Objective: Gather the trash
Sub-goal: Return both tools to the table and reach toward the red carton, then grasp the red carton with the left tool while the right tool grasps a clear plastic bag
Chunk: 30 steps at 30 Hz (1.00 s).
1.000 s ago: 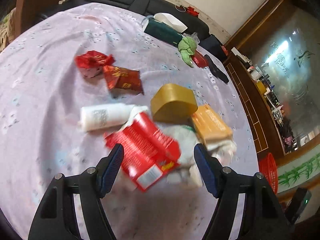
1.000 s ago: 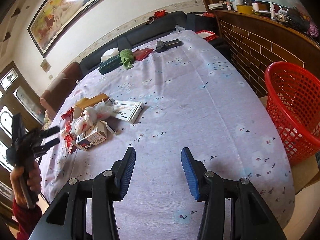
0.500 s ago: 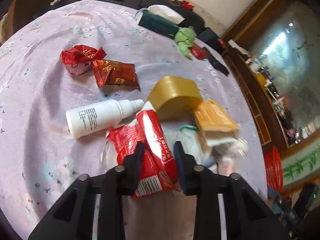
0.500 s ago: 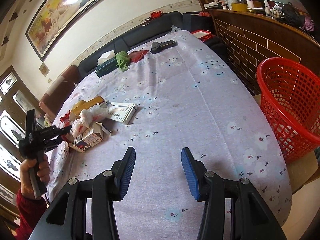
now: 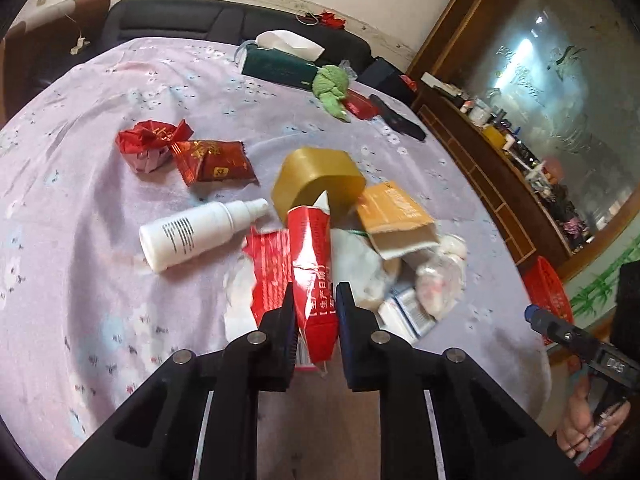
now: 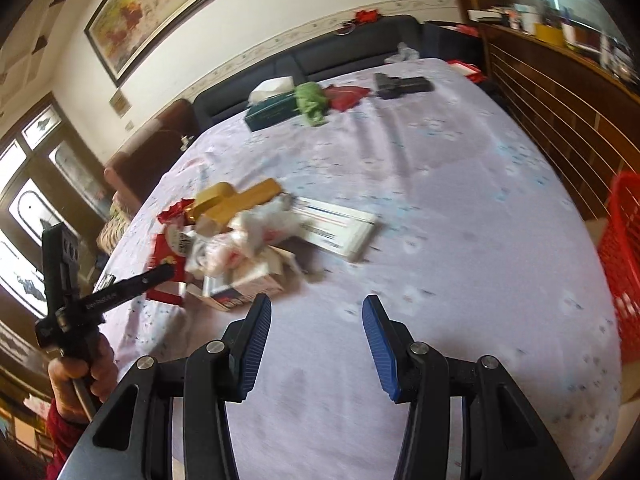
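Observation:
My left gripper [image 5: 315, 300] is shut on a red wrapper [image 5: 310, 256], lifting one end of it off the lilac tablecloth [image 5: 80, 240]. Around it lie a white spray bottle [image 5: 196, 234], a gold box [image 5: 320, 180], an orange box [image 5: 394, 216], crumpled white plastic [image 5: 436, 276] and two red snack packets [image 5: 208, 160]. My right gripper [image 6: 316, 312] is open and empty above the bare cloth. In its view the trash pile [image 6: 240, 240] lies ahead to the left, with the left gripper [image 6: 160, 274] at it. The red basket [image 6: 624, 272] stands at the right edge.
At the far side of the table are a green tissue box [image 5: 276, 66], a green cloth [image 5: 330, 88], a red pouch [image 5: 360, 106] and a black object [image 5: 398, 122]. A white flat box [image 6: 336, 228] lies by the pile. A wooden cabinet [image 6: 560, 100] runs along the right.
My left gripper closed on the red wrapper and raised its end. My right gripper moved left toward the pile, so the basket slid to the right edge of its view.

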Motion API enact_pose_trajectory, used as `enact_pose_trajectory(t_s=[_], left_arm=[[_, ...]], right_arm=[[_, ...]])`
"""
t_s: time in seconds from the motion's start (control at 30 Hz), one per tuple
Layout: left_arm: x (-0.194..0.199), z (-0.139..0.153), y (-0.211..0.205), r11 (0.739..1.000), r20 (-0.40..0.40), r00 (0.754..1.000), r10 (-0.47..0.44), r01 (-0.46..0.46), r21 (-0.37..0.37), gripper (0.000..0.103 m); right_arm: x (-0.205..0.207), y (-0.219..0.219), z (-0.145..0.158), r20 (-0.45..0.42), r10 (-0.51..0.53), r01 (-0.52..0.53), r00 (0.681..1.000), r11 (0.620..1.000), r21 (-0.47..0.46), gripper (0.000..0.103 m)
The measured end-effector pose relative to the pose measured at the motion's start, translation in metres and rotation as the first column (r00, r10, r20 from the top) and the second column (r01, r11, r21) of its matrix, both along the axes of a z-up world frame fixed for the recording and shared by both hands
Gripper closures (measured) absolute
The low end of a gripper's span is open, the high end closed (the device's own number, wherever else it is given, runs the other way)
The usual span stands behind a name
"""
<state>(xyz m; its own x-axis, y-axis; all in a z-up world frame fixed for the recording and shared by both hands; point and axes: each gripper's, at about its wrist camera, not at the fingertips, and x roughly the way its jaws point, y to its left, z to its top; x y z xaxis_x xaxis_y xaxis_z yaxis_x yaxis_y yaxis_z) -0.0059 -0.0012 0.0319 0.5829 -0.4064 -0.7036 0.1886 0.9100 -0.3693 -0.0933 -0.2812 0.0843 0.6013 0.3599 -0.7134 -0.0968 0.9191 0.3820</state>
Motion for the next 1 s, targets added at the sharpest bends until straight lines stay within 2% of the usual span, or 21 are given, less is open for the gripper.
enact_pose_trajectory(t_s=[0.17,0.37,0.57,0.7,0.87,1.0], left_arm=[[0.006,-0.003,0.003,1.0,0.021,0.999,0.025,-0.025,0.008,0.088],[-0.011,0.004,0.004,1.0,0.08,0.997,0.012,-0.013,0.014,0.088],[-0.029,0.01,0.003,0.999,0.14,0.99,0.005,-0.012,0.053,0.088],[-0.036,0.012,-0.003,0.996,0.174,0.985,-0.002,-0.013,0.087,0.088],[-0.039,0.014,-0.005,0.996,0.196,0.981,-0.001,-0.016,0.085,0.088],[-0.037,0.013,-0.003,0.997,0.192,0.981,0.003,-0.019,0.079,0.088]], right_arm=[[0.023,0.024,-0.001,-0.012,0.012,-0.012,1.0,1.0,0.003,0.052],[0.053,0.041,-0.004,-0.035,0.018,-0.018,0.999,1.0,0.013,0.052],[0.084,0.06,-0.019,-0.066,0.015,-0.014,0.998,1.0,0.013,0.052],[0.093,0.067,-0.023,-0.077,0.032,-0.029,0.997,0.999,0.038,0.053],[0.093,0.072,-0.029,-0.106,0.069,-0.057,0.992,0.993,0.107,0.055],[0.094,0.08,-0.028,-0.099,0.065,-0.057,0.993,0.994,0.088,0.055]])
